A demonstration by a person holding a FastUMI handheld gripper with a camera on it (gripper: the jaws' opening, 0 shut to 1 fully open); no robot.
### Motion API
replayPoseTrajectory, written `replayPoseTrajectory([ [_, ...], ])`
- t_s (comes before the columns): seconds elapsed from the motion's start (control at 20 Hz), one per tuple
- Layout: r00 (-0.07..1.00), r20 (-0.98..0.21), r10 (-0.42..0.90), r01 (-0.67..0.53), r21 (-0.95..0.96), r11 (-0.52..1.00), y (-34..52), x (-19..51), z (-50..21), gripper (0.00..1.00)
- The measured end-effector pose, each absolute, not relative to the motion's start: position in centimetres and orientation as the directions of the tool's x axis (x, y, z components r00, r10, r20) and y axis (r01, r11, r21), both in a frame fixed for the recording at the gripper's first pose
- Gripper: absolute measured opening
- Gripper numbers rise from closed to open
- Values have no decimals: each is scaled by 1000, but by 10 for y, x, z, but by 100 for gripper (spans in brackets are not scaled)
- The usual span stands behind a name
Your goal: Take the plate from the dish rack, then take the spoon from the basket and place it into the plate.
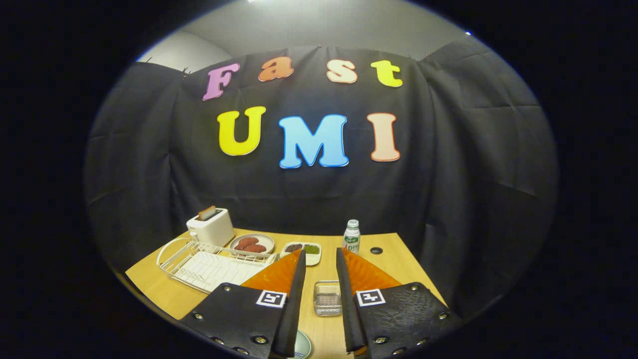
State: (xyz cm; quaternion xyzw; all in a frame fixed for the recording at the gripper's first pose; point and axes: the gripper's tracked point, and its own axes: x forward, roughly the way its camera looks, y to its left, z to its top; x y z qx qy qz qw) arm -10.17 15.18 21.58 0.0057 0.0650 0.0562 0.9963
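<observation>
Jaws parted, empty; basket (pixel 328 298) between; bottle (pixel 352 236) beyond.

Basket (pixel 327 298) between tongs (pixel 320 257); rack (pixel 212 267) leftward.

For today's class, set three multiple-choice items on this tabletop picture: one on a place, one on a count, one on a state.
1. Where does the small clear basket sit?
A. between the tool's fingers
B. on the toaster
C. inside the dish rack

2. How many bottles stand on the table?
A. three
B. one
C. none

3. What state is the tool in?
A. shut on a bottle
B. shut on a slice of bread
C. open, holding nothing

Answers: 1 A, the basket lies in the gap between both fingers. 2 B, a single bottle stands beyond the fingers. 3 C, the fingers stand apart with nothing pressed between them.
</observation>
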Motion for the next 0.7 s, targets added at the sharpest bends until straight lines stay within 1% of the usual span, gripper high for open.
replayPoseTrajectory([
  [0.05,990,-102,102,-101,21,995,147,-102,228,37],
  [0.1,991,-77,111,-109,32,994,147,-104,238,39],
  [0.2,993,-38,110,-109,38,993,145,-103,249,98],
  [0.25,994,-31,101,-100,31,995,143,-103,249,95],
  [0.7,992,-41,122,-121,18,992,150,-101,241,95],
])
